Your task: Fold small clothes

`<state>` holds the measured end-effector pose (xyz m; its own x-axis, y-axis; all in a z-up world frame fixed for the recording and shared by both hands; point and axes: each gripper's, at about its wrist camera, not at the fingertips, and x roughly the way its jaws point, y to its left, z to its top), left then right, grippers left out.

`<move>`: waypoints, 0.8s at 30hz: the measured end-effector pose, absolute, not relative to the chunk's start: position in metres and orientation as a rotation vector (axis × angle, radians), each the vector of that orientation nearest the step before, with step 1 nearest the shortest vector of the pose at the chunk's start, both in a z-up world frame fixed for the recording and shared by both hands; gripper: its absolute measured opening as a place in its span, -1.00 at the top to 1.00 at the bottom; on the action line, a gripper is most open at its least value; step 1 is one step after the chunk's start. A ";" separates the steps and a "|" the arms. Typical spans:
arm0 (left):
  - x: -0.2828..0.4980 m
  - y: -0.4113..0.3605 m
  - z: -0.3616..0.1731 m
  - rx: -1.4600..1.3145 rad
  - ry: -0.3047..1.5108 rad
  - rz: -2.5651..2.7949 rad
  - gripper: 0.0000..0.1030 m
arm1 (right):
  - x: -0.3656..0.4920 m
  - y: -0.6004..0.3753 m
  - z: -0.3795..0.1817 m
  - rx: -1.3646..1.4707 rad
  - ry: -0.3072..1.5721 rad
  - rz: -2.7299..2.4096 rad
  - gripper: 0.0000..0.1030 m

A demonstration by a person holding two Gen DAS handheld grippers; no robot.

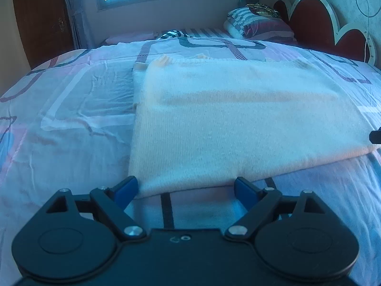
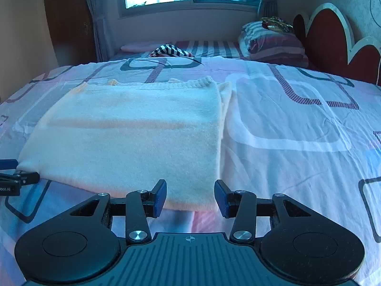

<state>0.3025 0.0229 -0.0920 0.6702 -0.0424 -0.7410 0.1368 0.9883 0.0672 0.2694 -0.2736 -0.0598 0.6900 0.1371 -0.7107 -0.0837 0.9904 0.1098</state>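
Cream knit garment [image 1: 238,119], folded into a flat rectangle, lies across the middle of both frames on a patterned bedsheet [image 1: 71,119]. At the bottom of the left wrist frame the left gripper [image 1: 185,188] has its jaws released wide, empty, just short of the garment's near edge. The right gripper [image 2: 190,197] likewise stands parted and empty at the near right corner.

1. Left gripper [image 1: 185,188]: black frame with blue pads, jaws spread wide with nothing between them, angled downward and forward.
2. Right gripper [image 2: 190,197]: black frame with blue pads, jaws about half apart and gripping nothing, angled downward.
3. In the right wrist view, the left gripper's tip shows at the left edge.
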 end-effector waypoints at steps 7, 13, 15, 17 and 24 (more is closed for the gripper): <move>0.304 0.027 -0.095 0.110 0.847 -0.088 -0.82 | 0.282 -0.275 -0.084 0.058 0.882 0.103 0.12; 0.304 0.034 -0.098 0.078 0.846 -0.101 -0.84 | 0.268 -0.279 -0.071 0.090 0.815 0.097 0.12; 0.304 0.034 -0.098 0.076 0.849 -0.101 -0.84 | 0.274 -0.276 -0.085 0.054 0.902 0.076 0.12; 0.303 0.036 -0.096 0.075 0.862 -0.095 -0.84 | 0.271 -0.276 -0.084 0.059 0.892 0.072 0.13; 0.266 0.075 -0.068 -0.324 0.795 0.015 -0.24 | 0.249 -0.286 -0.054 0.144 0.767 0.092 0.89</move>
